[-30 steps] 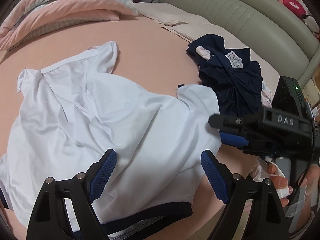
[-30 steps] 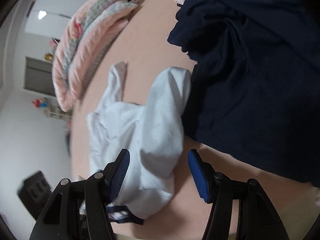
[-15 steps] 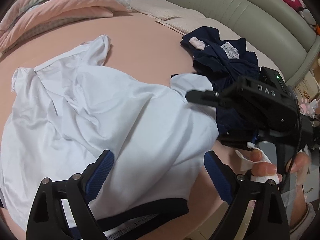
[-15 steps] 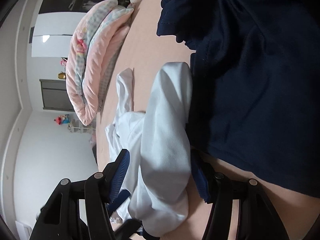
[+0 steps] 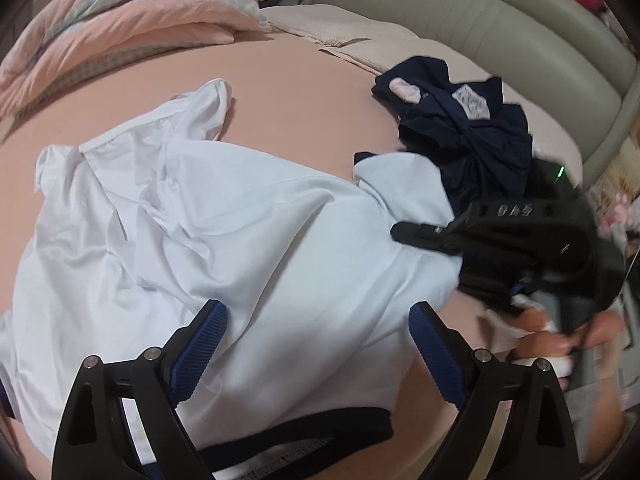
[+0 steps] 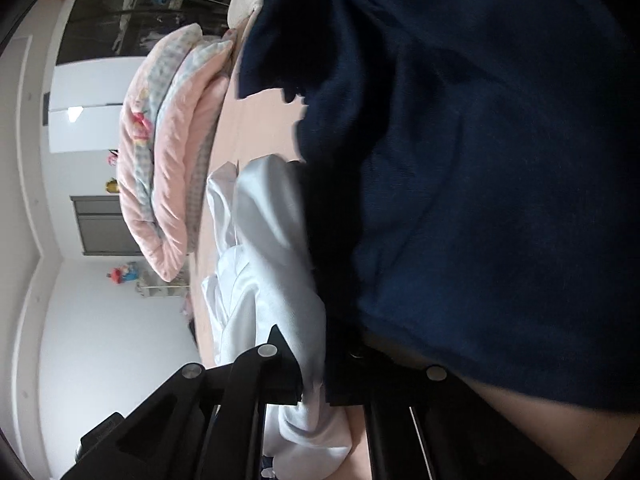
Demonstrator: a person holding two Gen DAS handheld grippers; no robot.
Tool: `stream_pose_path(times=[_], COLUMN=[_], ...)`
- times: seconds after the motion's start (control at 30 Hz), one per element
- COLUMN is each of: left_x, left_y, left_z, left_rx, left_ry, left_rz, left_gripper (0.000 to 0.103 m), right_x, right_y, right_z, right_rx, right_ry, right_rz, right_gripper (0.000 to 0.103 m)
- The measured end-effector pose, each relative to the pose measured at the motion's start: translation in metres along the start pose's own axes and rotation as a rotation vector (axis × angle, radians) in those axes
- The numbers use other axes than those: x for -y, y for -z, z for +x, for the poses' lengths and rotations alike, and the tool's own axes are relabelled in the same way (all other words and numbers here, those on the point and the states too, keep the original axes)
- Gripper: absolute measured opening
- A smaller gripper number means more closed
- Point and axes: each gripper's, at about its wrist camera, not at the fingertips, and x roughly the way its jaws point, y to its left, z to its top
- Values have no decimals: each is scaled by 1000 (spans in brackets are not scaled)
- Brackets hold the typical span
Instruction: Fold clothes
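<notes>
— Two garments lie on the pink bed [image 5: 304, 80]: a white shirt [image 5: 224, 240] spread crumpled, and a navy garment [image 5: 468, 136] bunched just beyond the shirt's far right sleeve. Which one is being worked?

— The shirt, I'd judge. It lies roughly flat with wrinkles, not in any folded shape. Its navy-trimmed hem [image 5: 320, 428] is nearest the left gripper [image 5: 316, 344], its collar end [image 5: 132, 140] farthest, so its long axis runs away from that gripper and slightly to the left.

— How do the grippers stand?

— Left one hovers over the shirt's hem half, fingers spread wide, nothing between them. The right gripper [image 5: 416, 234] comes in from the shirt's right side, by the sleeve [image 5: 400, 184]. In its own view, the fingers [image 6: 280, 364] are drawn close on a roll of white cloth [image 6: 288, 280], so I take it to be clamped on the shirt's right edge.

— So which matters for the next move?

— The right one is nearer the sleeve and already has that edge. Any fold across would carry it from the shirt's right side toward its left, crosswise to the long axis. The navy garment touches the sleeve there and could drag along.

— And the left?

— Well placed over the hem, free to pin or take cloth.
</notes>
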Motion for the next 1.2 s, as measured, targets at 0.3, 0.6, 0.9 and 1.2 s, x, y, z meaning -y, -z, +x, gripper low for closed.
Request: stream_pose_path(times=[0.3,0.6,0.9,1.2], left_x=[13,20,20,5], left_y=[-6,-18,-21,-16], left_z=[-4,4,22,23], left_rx=[55,102,91,45], left_ry=[-35,-130,-196,-104], left_rz=[38,99,147,87], left_gripper=[103,103,101,36], right_x=[-66,-91,-94,-84], right_y=[11,27,32,29], right_z=[-16,-11,-14,-17], right_rx=[-12,-41,-30,1], right_ry=[5,33,40,34], right_rz=[-176,-215,-216,-197], right_gripper=[4,5,5,9])
